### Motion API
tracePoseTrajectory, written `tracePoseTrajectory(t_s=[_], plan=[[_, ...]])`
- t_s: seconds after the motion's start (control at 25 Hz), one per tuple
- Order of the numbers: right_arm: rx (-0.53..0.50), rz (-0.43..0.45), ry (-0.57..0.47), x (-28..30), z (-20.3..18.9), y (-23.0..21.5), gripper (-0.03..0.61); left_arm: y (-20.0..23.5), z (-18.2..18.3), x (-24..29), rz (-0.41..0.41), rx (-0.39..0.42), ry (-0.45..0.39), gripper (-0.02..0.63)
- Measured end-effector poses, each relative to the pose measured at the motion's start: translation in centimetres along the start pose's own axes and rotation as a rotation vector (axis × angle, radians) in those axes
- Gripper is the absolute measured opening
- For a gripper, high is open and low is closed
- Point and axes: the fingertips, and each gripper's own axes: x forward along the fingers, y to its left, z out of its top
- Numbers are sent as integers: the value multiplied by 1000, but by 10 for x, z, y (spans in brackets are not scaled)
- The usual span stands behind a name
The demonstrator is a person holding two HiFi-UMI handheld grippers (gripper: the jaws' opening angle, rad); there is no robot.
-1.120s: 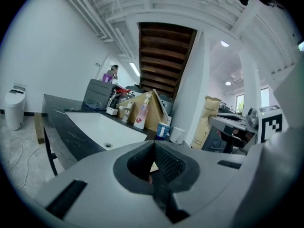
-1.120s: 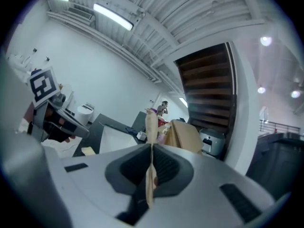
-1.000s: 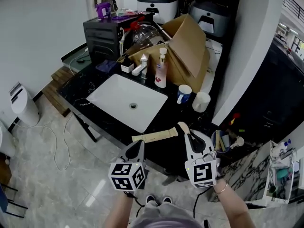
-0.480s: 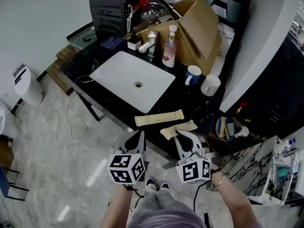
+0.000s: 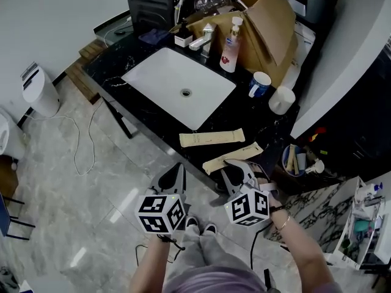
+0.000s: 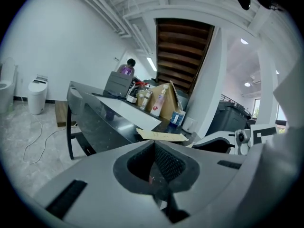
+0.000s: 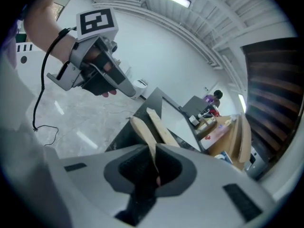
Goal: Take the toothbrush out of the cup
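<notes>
paper-wrapped toothbrush (image 5: 235,156) – lies on table (image 5: 259,124) edge, near end between right gripper (image 5: 236,166) fingers, which pinch it but have just been easing apart | left gripper (image 5: 173,174) fingers together, empty | second packet (image 5: 212,138) just beyond – print unreadable

Sink (image 5: 177,78) sits mid-counter (image 5: 113,72), with the bottle (image 5: 230,41) behind its right corner and the cardboard box (image 5: 272,23) right of that. Mug (image 5: 259,85) stands right of the sink, cup (image 5: 281,101) just right of the mug. In front of the sink lies the far packet (image 5: 212,138), then the near packet (image 5: 241,153) by the edge. Its end is between my right claw's (image 5: 234,171) jaws, which have just been easing apart. My left claw (image 5: 174,177) hangs left of it, off the counter.
</notes>
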Motion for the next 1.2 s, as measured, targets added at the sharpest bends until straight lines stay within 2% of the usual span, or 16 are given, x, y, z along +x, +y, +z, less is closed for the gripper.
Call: tracePoseTrajectory(t_s=[0.4, 0.52, 0.6, 0.76, 0.92, 1.2], plan=[[-65, 111, 29, 3, -4, 13, 81, 5, -5, -4, 31, -20, -5, 0], [-76, 153, 32, 0, -3, 13, 126, 3, -3, -2, 32, -21, -9, 0], [-47, 172, 22, -6, -2, 11, 152, 0, 0, 0, 28, -16, -13, 0], [135, 176, -31, -24, 4, -1, 147, -8, 6, 6, 12, 8, -15, 0], [341, 132, -99, -43, 8, -20, 123, -18, 16, 12, -2, 42, -18, 0], [640, 33, -216, -76, 2, -52, 96, -41, 29, 29, -41, 98, -17, 0]])
